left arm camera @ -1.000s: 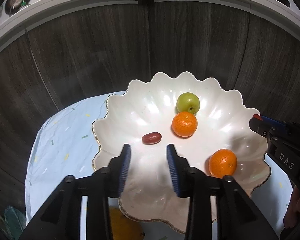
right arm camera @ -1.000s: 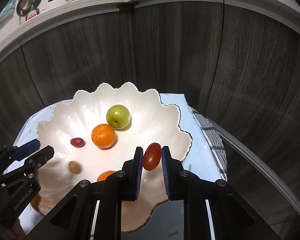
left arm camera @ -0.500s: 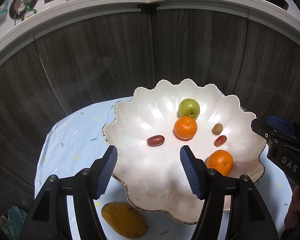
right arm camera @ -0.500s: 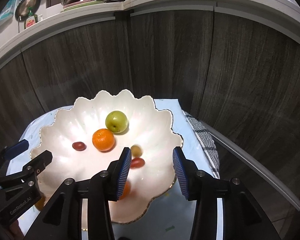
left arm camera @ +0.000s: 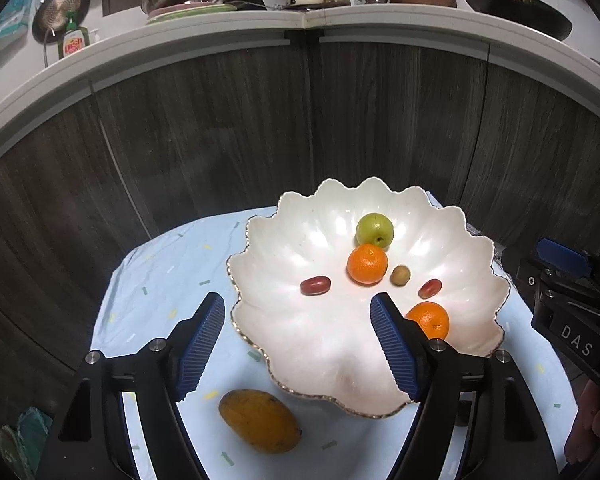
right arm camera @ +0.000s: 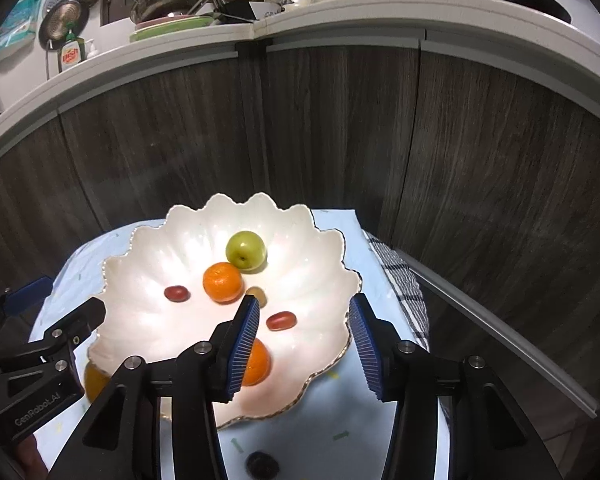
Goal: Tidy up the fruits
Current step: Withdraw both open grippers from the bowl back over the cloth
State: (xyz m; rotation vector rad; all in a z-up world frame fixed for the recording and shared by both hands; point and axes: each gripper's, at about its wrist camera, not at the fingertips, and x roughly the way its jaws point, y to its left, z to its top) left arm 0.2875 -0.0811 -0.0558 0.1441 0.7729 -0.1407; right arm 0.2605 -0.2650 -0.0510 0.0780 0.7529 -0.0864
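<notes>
In bowl [left arm camera: 452,236]: six fruits lay inside.
Left out: mango [left arm camera: 259,420] on cloth.
Left gripper [left arm camera: 298,342]: empty, jaws opening.
Right gripper [right arm camera: 305,342]: empty, jaws opening.

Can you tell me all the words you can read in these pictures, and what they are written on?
"DAS": on the right gripper body.
"GenRobot.AI": on the left gripper body.
Green bottle on the counter: red label, too blurred to read.
No other text shows.

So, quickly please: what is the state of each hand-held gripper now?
Left hand-held gripper: jaws opening, nothing between the pads, holding nothing.
Right hand-held gripper: jaws opening, holding nothing.
</notes>
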